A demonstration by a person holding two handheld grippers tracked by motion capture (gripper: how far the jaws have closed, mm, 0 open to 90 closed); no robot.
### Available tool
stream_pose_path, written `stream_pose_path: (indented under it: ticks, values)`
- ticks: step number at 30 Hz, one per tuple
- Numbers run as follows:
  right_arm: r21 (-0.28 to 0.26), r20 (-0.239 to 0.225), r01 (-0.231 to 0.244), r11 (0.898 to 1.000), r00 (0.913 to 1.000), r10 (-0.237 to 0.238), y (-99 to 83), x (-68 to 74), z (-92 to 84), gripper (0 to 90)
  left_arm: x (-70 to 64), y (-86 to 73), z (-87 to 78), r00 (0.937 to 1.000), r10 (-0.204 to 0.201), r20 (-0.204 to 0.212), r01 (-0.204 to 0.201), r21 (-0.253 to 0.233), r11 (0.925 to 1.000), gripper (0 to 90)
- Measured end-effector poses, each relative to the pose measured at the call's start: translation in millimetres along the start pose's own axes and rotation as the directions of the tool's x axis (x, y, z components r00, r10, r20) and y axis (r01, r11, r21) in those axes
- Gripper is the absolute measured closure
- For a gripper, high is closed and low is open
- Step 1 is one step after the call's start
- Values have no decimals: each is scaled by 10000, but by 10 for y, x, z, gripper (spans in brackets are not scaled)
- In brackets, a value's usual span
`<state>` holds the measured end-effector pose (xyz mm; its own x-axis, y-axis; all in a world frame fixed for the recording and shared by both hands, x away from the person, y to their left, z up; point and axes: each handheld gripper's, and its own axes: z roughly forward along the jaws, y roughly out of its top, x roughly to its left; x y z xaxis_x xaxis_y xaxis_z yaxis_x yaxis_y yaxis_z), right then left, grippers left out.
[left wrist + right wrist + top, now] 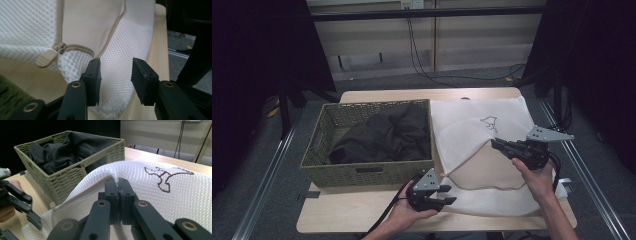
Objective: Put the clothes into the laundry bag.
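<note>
One white mesh zip bag [482, 132], woven basket [362, 172] nearby.

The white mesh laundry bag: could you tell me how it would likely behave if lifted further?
The white mesh laundry bag is probably floppy: where the right gripper pinches it, the upper layer tents and drapes. It looks light, being thin and flat, with its zipped mouth sagging open.

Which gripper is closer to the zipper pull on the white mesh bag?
Left. The left gripper hovers open just beside the zipper pull, not touching it. The right gripper pinches the mesh bag higher up, farther away.
</note>
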<state>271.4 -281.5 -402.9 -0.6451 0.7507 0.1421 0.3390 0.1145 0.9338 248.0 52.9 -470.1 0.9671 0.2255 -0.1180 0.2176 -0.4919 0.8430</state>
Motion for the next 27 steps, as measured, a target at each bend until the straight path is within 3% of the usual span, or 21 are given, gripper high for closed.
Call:
stream_pose_path:
  ticks: [5, 11, 15, 18, 20, 22, 27]
  values:
    - [19, 13, 3, 10000, 10000, -3, -7, -10, -8, 877, 18, 17, -177, 9999, 0, -106, -2, -150, 9999, 536]
    - [27, 8, 27, 10000, 10000, -27, -19, -14, -6, 876, 206, 79, -637, 9959, -528, -736, 469, -796, 9957, 474]
    - [46, -17, 0, 10000, 10000, 0, -28, -16, 5, 876, 378, 121, -949, 9884, -737, -1329, 608, -986, 9933, 400]
    - [66, 14, 18, 10000, 10000, -18, -29, -12, -4, 875, 515, 141, -1149, 9810, -951, -1693, 803, -921, 9925, 295]
    - [45, 29, -10, 10000, 10000, 10, -31, -18, -9, 874, 587, 157, -1275, 9789, -886, -1839, 741, -846, 9937, 288]
    - [22, 11, -39, 10000, 10000, 39, -36, -25, -6, 874, 651, 163, -1391, 9729, -838, -2154, 638, -985, 9931, 264]
    - [37, 10, -43, 10000, 10000, 43, -47, -29, -4, 872, 862, 177, -1714, 9631, -1138, -2438, 853, -1243, 9886, 254]
